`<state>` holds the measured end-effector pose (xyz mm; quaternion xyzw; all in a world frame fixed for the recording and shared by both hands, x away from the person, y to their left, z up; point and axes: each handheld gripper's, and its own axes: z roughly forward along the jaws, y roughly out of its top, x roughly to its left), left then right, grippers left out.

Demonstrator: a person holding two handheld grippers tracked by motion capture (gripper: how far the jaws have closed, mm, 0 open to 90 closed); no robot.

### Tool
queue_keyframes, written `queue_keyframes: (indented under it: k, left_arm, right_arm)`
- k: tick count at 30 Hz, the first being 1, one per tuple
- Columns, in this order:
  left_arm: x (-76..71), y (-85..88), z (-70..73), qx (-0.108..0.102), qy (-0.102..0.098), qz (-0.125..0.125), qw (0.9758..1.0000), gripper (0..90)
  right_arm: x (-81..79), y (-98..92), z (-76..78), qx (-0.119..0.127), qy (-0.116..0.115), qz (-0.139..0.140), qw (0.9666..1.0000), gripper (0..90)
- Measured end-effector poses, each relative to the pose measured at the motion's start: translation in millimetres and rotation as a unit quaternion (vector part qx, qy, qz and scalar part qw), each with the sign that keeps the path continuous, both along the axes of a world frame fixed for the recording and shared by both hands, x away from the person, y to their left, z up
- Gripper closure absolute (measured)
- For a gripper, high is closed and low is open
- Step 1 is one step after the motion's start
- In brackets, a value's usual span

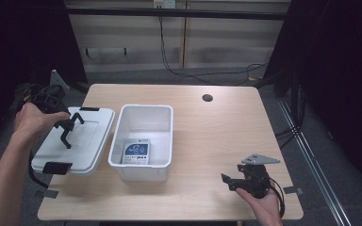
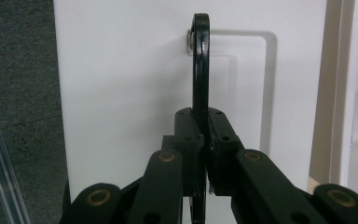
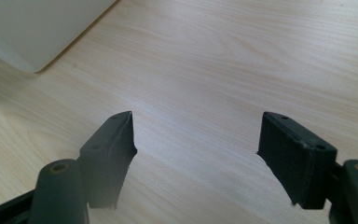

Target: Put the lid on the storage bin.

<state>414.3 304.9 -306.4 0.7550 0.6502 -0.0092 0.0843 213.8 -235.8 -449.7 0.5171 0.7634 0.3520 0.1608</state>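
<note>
A white lid [image 1: 82, 141] with a black handle [image 1: 71, 125] sits at the table's left, beside an open white bin [image 1: 145, 110]. My left gripper [image 1: 67, 128] comes in from the left and is shut on that handle. In the left gripper view the handle [image 2: 200, 70] stands on edge above the lid [image 2: 121, 93], pinched between the jaws of my left gripper [image 2: 204, 135]. Whether the lid rests on the table is unclear. A small blue-and-white box [image 1: 136, 151] lies in the bin. My right gripper [image 1: 227, 181] [image 3: 196, 140] stands open over bare wood at the front right.
The wooden table [image 1: 217, 136] has a round cable hole [image 1: 207, 98] at the back. Black latches [image 1: 56, 167] sit at the lid's ends. A corner of the bin [image 3: 32, 28] lies ahead and left of my right gripper. Cables run across the floor behind.
</note>
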Motion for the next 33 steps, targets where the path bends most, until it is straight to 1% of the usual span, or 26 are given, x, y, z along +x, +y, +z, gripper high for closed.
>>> queue_keyframes:
  k: [1,2,5,6,9,11,12,13,15,18,20,21,22,24,25,26,28,29,33]
  left_arm:
    - [-1.0,1.5,4.0,0.0,0.0,-0.002,1.0,84.6]
    - [-1.0,1.5,4.0,0.0,0.0,-0.002,1.0,84.6]
    - [-2.3,2.2,10.9,-0.002,-0.005,-0.003,1.0,84.7]
    - [-3.0,1.3,15.8,0.0,-0.004,-0.007,1.0,84.7]
    - [-3.7,-0.3,19.8,0.0,-0.004,-0.014,0.9999,84.8]
    - [-4.6,-2.4,23.8,-0.005,-0.013,-0.011,0.9998,84.9]
    - [-5.0,-4.6,27.1,-0.006,-0.01,-0.019,0.9997,84.8]
    - [-5.0,-4.6,27.1,-0.006,-0.01,-0.019,0.9997,84.8]
    - [-5.1,-9.9,29.7,-0.006,-0.015,-0.023,0.9996,84.9]
    - [-5.0,-14.2,31.7,-0.007,-0.014,-0.027,0.9995,84.9]
    - [-5.1,-18.7,32.7,-0.005,-0.016,-0.029,0.9994,84.8]
    - [-4.9,-21.6,32.9,-0.002,-0.014,-0.033,0.9994,84.8]
    - [-4.8,-27.1,34.9,-0.006,-0.015,-0.035,0.9993,84.9]
    - [-4.9,-29.4,35.9,-0.008,-0.016,-0.038,0.9991,84.9]
    - [-5.0,-32.1,37.1,-0.009,-0.013,-0.04,0.9991,84.9]
    - [-5.4,-38.1,39.8,-0.008,-0.016,-0.041,0.999,84.9]
    - [-5.1,-43.5,42.6,-0.005,-0.016,-0.05,0.9986,84.9]
    - [-5.1,-43.5,42.6,-0.005,-0.016,-0.05,0.9986,84.9]
    - [-5.1,-54.2,48.4,-0.006,-0.021,-0.059,0.998,84.9]
  right_arm:
    - [0.1,0.0,-0.1,0.0,0.0,0.0,1.0,26.5]
    - [0.1,0.0,-0.1,0.0,0.0,0.0,1.0,26.5]
    - [0.7,0.1,-0.4,0.0,-0.001,0.001,1.0,26.5]
    - [0.8,0.2,-0.3,0.0,-0.001,0.002,1.0,26.5]
    - [0.7,0.2,-0.3,0.0,-0.001,0.002,1.0,26.5]
    - [0.7,0.2,-0.3,0.0,-0.001,0.002,1.0,26.5]
    - [0.6,0.1,-0.3,0.0,-0.001,0.002,1.0,26.5]
    - [0.6,0.0,-0.3,0.0,-0.001,0.002,1.0,26.5]
    - [0.7,0.2,-0.3,0.0,-0.001,0.001,1.0,26.5]
    - [0.7,0.1,-0.2,0.0,-0.001,0.002,1.0,26.5]
    - [0.6,0.1,-0.2,0.0,-0.001,0.002,1.0,26.5]
    - [0.8,0.2,-0.3,0.0,-0.001,0.001,1.0,26.5]
    - [0.7,0.2,-0.3,0.0,0.0,0.002,1.0,26.5]
    - [0.7,0.2,-0.3,-0.001,-0.001,0.003,1.0,26.5]
    - [0.6,0.2,-0.2,-0.001,-0.002,0.003,1.0,26.5]
    - [0.6,0.0,-0.1,0.0,-0.001,0.002,1.0,26.5]
    - [0.6,-0.1,-0.1,0.0,-0.001,0.001,1.0,26.5]
    - [0.6,-0.1,-0.1,0.0,-0.001,0.001,1.0,26.5]
    - [0.5,0.1,-0.1,-0.002,-0.002,0.002,1.0,26.5]
